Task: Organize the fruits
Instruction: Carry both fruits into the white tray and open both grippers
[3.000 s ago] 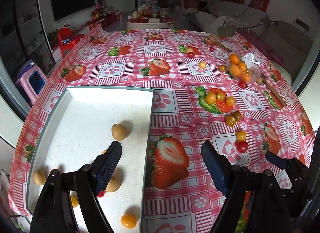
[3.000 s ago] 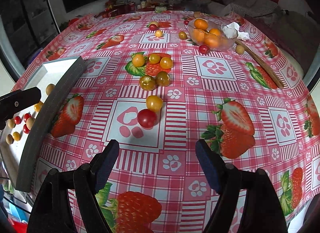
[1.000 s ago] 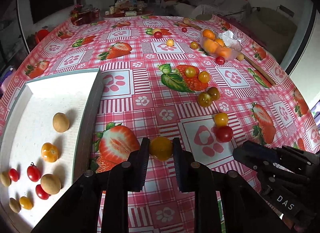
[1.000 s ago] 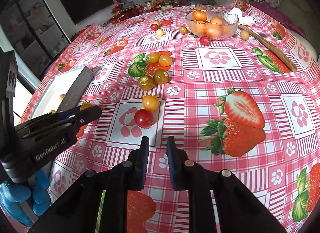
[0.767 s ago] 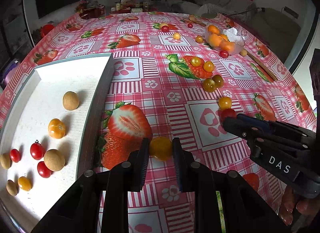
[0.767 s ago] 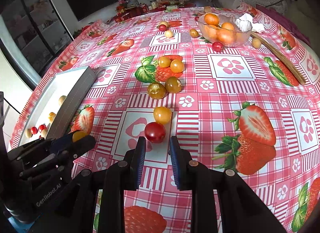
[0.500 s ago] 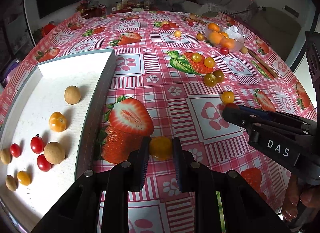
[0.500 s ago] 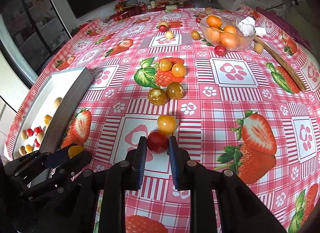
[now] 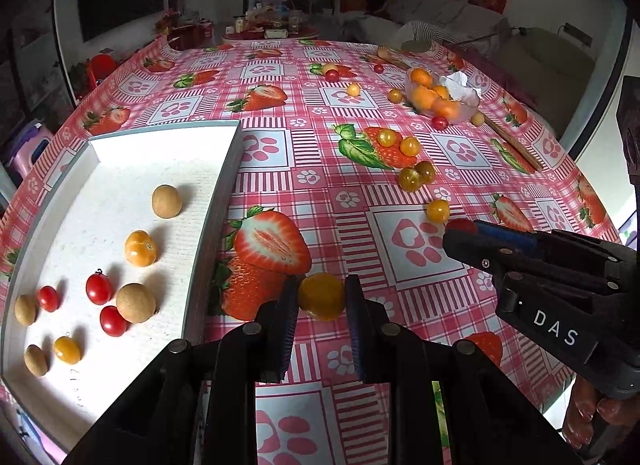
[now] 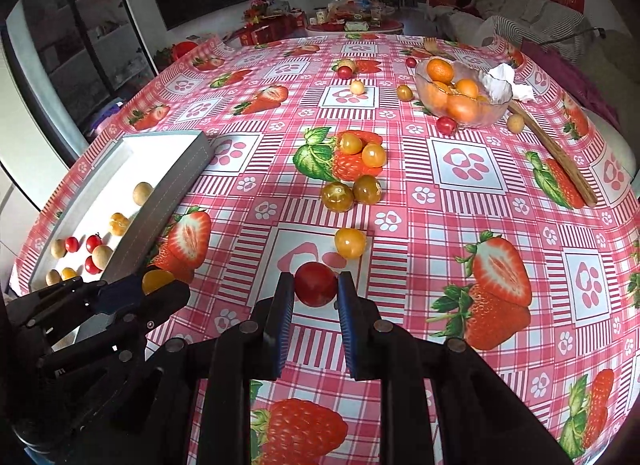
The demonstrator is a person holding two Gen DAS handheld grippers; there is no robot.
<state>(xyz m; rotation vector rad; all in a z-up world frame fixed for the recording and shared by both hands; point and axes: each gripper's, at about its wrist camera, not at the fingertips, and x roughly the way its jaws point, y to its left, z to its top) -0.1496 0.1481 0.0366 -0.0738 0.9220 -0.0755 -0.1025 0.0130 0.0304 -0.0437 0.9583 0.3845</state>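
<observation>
Left wrist view: the left claw is clenched on a round yellow-orange tomato, pinched between its two blue-padded fingers at the lower centre of the frame. The fruit is nearly spherical, so it has no clear long axis, and its stem end cannot be made out. It hangs over the red-checked strawberry-print tablecloth surface, just right of the grey wall of the white rectangular foam tray. The tray fills the left of the frame with its long axis running from lower left toward upper centre; its near corner is cut off by the frame edge. Inside lie small red cherry tomatoes, brown round longans and an orange tomato. At right the black right claw reaches in from the edge; a red fruit shows only as a sliver at its tip.

Right wrist view: the right claw grips a round red tomato at the lower centre, also with no readable axis. Just above it a loose yellow tomato rests on the surface. Two greenish-brown tomatoes lie further up. A clear glass bowl of oranges sits at upper right beside a crumpled white tissue. The left claw appears at lower left, its yellow fruit half hidden by the fingers.
</observation>
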